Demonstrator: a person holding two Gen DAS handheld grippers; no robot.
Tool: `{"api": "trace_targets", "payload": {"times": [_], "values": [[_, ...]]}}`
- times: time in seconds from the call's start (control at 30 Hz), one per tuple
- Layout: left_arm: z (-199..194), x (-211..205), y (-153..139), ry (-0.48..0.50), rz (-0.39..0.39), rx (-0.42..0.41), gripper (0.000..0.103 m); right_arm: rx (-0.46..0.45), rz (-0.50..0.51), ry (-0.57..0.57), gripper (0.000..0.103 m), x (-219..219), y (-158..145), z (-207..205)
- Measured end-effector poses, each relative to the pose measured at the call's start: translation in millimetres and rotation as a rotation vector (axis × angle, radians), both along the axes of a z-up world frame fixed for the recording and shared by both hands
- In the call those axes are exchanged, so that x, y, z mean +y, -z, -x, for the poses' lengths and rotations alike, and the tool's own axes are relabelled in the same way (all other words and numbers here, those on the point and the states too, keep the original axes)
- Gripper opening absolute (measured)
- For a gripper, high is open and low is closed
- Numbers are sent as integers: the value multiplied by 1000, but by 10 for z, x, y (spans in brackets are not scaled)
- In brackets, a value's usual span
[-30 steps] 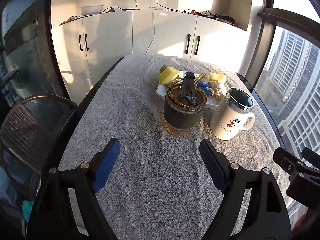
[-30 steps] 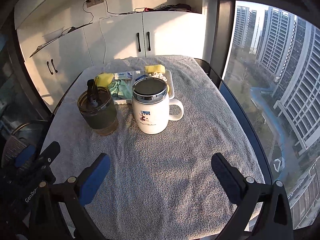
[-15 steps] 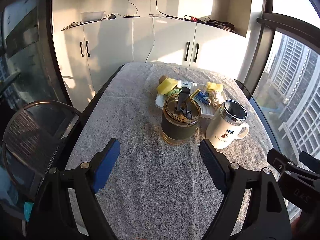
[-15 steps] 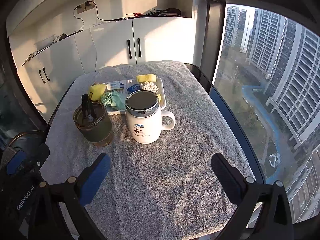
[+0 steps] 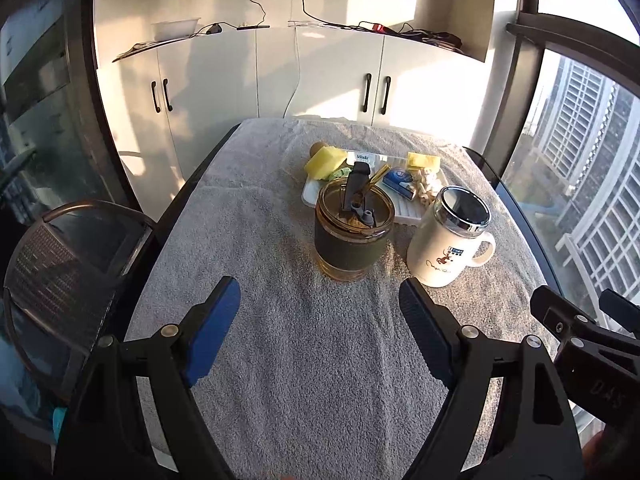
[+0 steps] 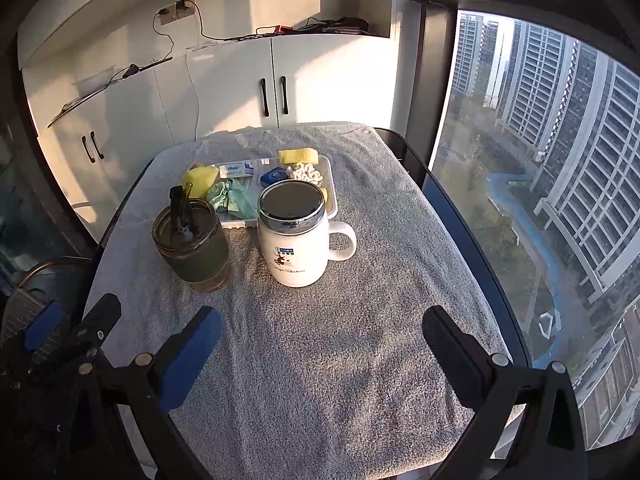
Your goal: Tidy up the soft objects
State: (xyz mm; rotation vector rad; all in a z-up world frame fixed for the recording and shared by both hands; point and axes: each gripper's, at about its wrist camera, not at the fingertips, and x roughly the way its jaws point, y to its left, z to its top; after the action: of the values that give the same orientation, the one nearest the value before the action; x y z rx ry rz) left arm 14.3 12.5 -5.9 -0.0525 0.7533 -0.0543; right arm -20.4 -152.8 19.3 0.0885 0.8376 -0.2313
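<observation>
A white tray (image 6: pixel 331 200) at the far middle of the towel-covered table holds soft things: two yellow sponges (image 6: pixel 298 156) (image 6: pixel 198 178), a green cloth (image 6: pixel 234 200), white tissue packs (image 6: pixel 236 169), a blue packet (image 6: pixel 274 176) and a white beaded scrunchie (image 6: pixel 306 172). The tray also shows in the left wrist view (image 5: pixel 404 212). My left gripper (image 5: pixel 320 320) is open and empty, well short of the cups. My right gripper (image 6: pixel 322 340) is open and empty above the near towel.
A dark glass tumbler with lid and straw (image 5: pixel 352 232) and a white lidded mug (image 6: pixel 296 240) stand in front of the tray. A wicker chair (image 5: pixel 60 260) is at the table's left. White cabinets (image 5: pixel 320 76) stand behind; a window runs along the right.
Both grippers have drawn back and up from the table, so the cups and tray look smaller and farther. Both stay open.
</observation>
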Motion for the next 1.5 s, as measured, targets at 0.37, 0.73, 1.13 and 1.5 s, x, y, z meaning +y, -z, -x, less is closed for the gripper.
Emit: {"api": "trace_targets", "payload": {"times": [0.37, 0.73, 1.13, 1.5], "values": [[-4, -24, -5, 9, -13, -5, 81, -10, 11, -3, 103, 10, -10, 4], [4, -20, -11, 11, -18, -12, 81, -14, 13, -14, 103, 47, -23, 4], [-3, -27, -19, 14, -28, -13, 81, -11, 14, -14, 103, 51, -19, -6], [0, -19, -15, 16, -22, -11, 81, -14, 14, -13, 103, 46, -18, -1]]}}
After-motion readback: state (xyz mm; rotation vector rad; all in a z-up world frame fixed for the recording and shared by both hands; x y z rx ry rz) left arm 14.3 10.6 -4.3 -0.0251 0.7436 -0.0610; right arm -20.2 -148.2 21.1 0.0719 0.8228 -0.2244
